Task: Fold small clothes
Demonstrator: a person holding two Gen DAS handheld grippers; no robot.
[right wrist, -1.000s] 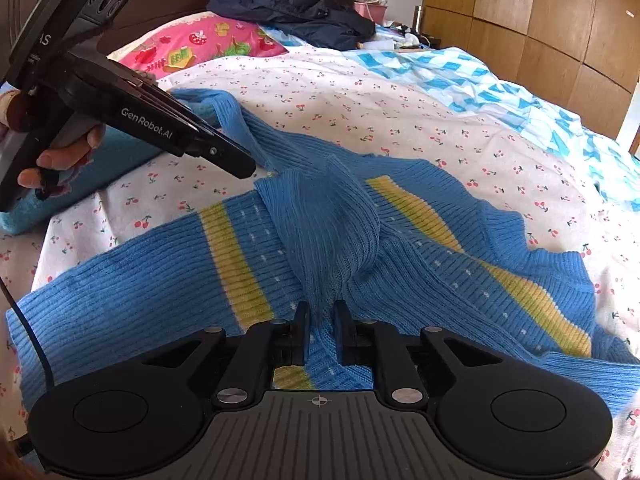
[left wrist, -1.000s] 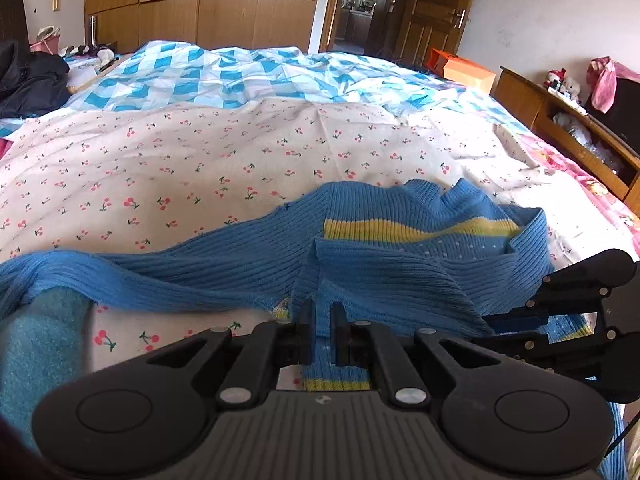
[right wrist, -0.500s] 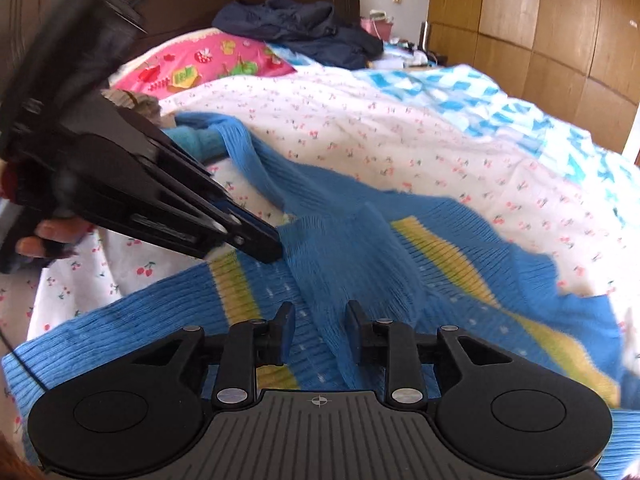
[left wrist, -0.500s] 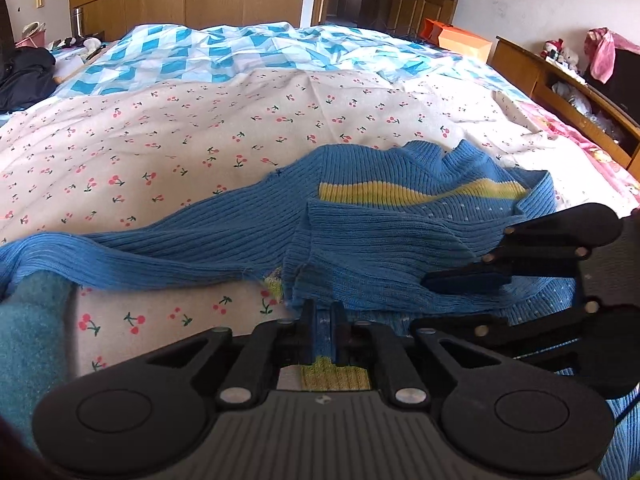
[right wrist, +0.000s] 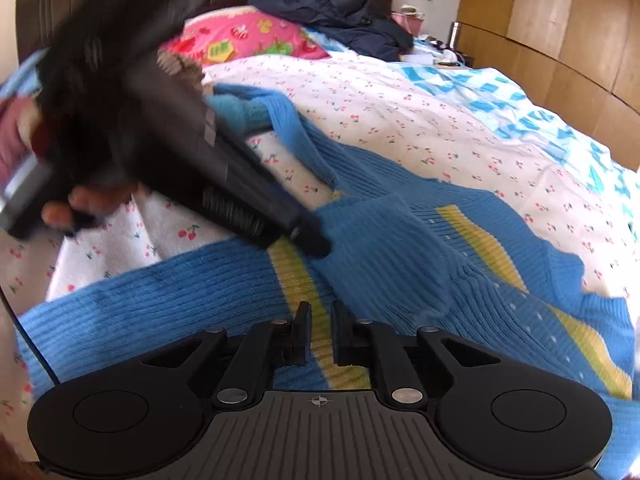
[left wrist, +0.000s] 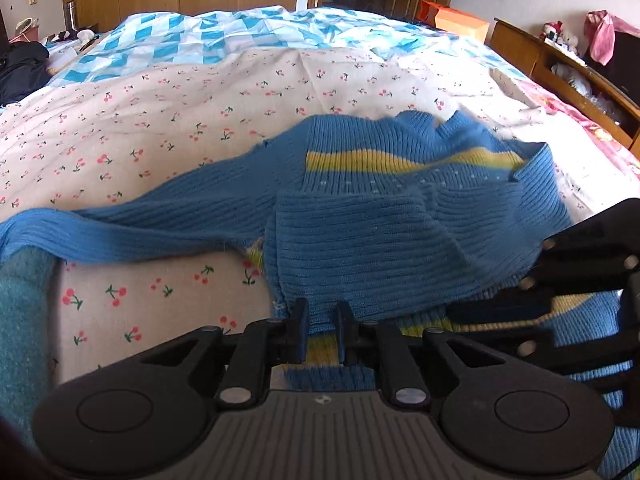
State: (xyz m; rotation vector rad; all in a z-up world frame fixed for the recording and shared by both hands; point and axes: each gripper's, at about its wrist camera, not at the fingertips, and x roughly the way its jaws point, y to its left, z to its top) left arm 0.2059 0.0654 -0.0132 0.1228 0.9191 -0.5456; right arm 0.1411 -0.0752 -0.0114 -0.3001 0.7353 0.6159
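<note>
A small blue knit sweater (left wrist: 372,236) with yellow stripes lies on the cherry-print bedsheet (left wrist: 200,120). Its hem is folded up over the body. One sleeve (left wrist: 120,232) stretches out to the left. My left gripper (left wrist: 322,322) is slightly open, and the edge of the folded hem lies loosely between its fingertips. My right gripper (right wrist: 319,330) is open and empty, low over the sweater (right wrist: 460,264) and its yellow stripe. The left gripper (right wrist: 316,242) shows in the right wrist view, blurred, its tip on the fold. The right gripper's fingers (left wrist: 496,310) show at the right of the left wrist view.
A teal fuzzy cloth (left wrist: 24,320) lies at the near left under the sleeve end. A blue-and-white checked quilt (left wrist: 224,36) covers the far bed. A pink pillow (right wrist: 248,40) and dark clothes (right wrist: 332,16) lie at the headboard. A wooden bench (left wrist: 560,68) runs along the right.
Both grippers carried the hem over the sweater body. The right gripper opened and let go of the fold, then drew back. The left gripper's jaws have parted a little.
</note>
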